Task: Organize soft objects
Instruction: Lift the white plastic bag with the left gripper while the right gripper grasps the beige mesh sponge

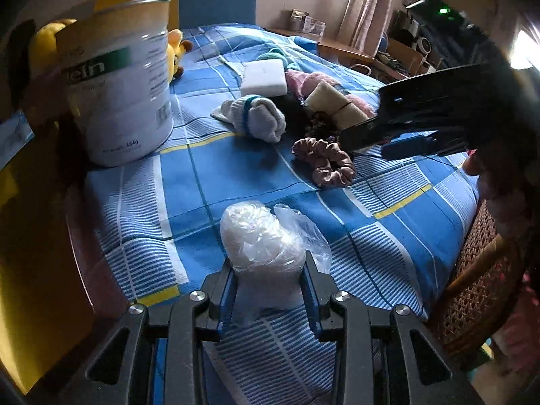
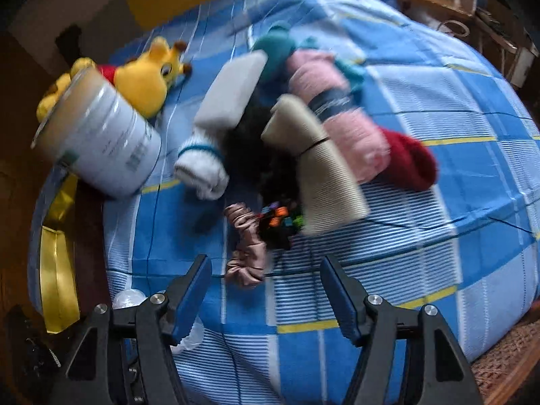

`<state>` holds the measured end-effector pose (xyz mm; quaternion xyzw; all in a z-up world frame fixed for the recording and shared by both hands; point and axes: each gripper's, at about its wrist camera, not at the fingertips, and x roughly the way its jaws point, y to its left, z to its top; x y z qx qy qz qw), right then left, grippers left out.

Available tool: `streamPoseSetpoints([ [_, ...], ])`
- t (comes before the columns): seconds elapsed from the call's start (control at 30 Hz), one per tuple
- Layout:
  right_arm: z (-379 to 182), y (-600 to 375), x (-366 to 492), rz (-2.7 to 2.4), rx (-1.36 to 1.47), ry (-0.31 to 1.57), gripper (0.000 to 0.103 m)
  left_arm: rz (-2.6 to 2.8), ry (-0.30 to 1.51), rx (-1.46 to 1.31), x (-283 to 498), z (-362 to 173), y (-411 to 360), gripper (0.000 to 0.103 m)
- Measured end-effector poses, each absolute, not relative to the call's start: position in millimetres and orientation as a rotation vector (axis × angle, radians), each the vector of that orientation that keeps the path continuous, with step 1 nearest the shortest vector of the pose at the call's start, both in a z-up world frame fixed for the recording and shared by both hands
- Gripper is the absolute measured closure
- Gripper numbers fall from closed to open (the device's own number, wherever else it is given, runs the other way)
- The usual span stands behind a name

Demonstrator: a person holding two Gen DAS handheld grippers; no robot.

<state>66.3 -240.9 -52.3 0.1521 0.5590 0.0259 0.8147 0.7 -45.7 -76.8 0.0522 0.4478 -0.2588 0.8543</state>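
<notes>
I am holding a crumpled clear plastic bag bundle (image 1: pixel 266 239) in my left gripper (image 1: pixel 269 270); its blue pads are pressing in on both sides of the bundle, so the jaws are standing narrow around it. It is hanging just above the blue checked bedsheet (image 1: pixel 209 182), with the tall white tin canister (image 1: pixel 121 84) up at ten o'clock in the left wrist view. Judging by that, I am in the middle of carrying the bag towards the canister, which looks like the place for the soft things.

My right gripper (image 2: pixel 266 290) is standing partly apart with nothing between its pads, pointing down at the sheet. The mauve satin scrunchie (image 2: pixel 246 246) is lying just ahead of it at twelve o'clock, touching a dark multicoloured scrunchie (image 2: pixel 278 226) at one o'clock. Beyond those are sitting the beige ribbed bow (image 2: pixel 317 165), the white rolled sock with a teal band (image 2: pixel 202 165), the white foam block (image 2: pixel 233 91), the pink fluffy roll (image 2: pixel 337 111) and, at eleven o'clock, the yellow plush toy (image 2: pixel 148 81).

Next, I think the left hand needs lifting over the canister rim before letting go, since the bag is light and springy and may cling. The right needs lowering squarely over the mauve scrunchie without catching the dark one.
</notes>
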Motion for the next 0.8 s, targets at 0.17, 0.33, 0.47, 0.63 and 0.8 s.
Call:
streamPoseSetpoints([
  [0.17,-40,-251,70,-0.017,0.33,1.137,0.042,-0.548,0.943,0.084,0,-82,-42,0.067],
  [0.33,-32,-268,90,-0.132,0.24,1.061,0.042,-0.545,0.932,0.056,2,-84,-41,0.067],
  [0.47,-41,-262,106,-0.176,0.119,1.068,0.042,-0.546,0.926,0.06,1,-84,-41,0.067],
  [0.63,-57,-252,114,-0.176,0.007,1.095,0.077,-0.547,0.925,0.058,1,-85,-40,0.067],
  [0.8,-39,-256,97,-0.133,0.065,1.029,0.08,-0.543,0.911,0.076,-2,-85,-43,0.067],
])
